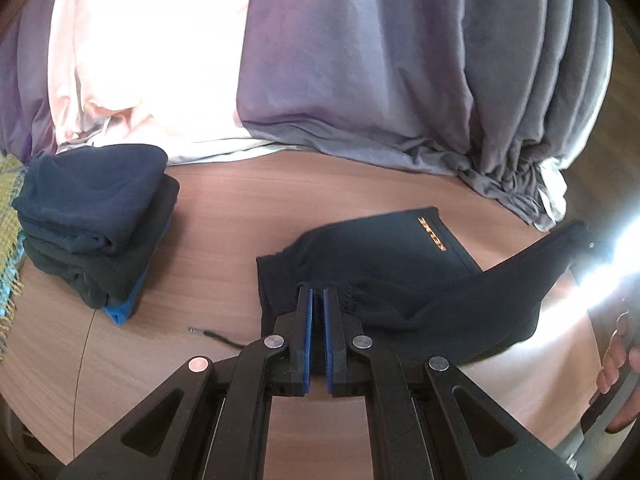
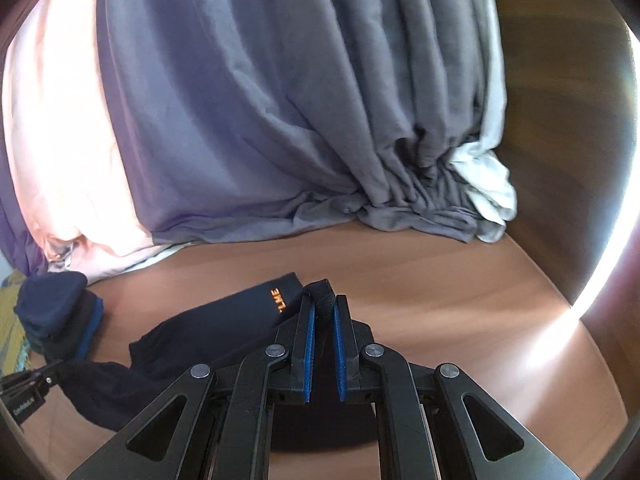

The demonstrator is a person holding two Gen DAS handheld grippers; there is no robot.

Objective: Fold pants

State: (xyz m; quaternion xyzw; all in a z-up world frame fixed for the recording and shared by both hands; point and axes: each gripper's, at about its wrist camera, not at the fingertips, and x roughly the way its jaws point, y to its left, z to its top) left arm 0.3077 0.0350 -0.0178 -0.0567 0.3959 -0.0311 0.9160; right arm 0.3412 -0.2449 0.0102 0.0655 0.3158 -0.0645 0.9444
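Dark navy pants (image 1: pixel 384 256) with an orange logo lie partly folded on the wooden table (image 1: pixel 224 216). My left gripper (image 1: pixel 319 294) is shut on a gathered edge of the pants near the table. My right gripper (image 2: pixel 323 304) is shut on another edge of the same pants (image 2: pixel 224 320), with a tab of dark fabric pinched between its blue pads (image 2: pixel 309 320). In the left wrist view the right gripper's end shows at the right, holding that part of the cloth lifted off the table. A thin drawstring (image 1: pixel 218 338) trails on the table to the left.
A stack of folded dark garments (image 1: pixel 96 224) sits at the left, also in the right wrist view (image 2: pixel 56 312). A yellow-green fringed cloth (image 1: pixel 10 240) lies at the far left. Grey and pink bedding (image 1: pixel 340 60) hangs along the table's far edge.
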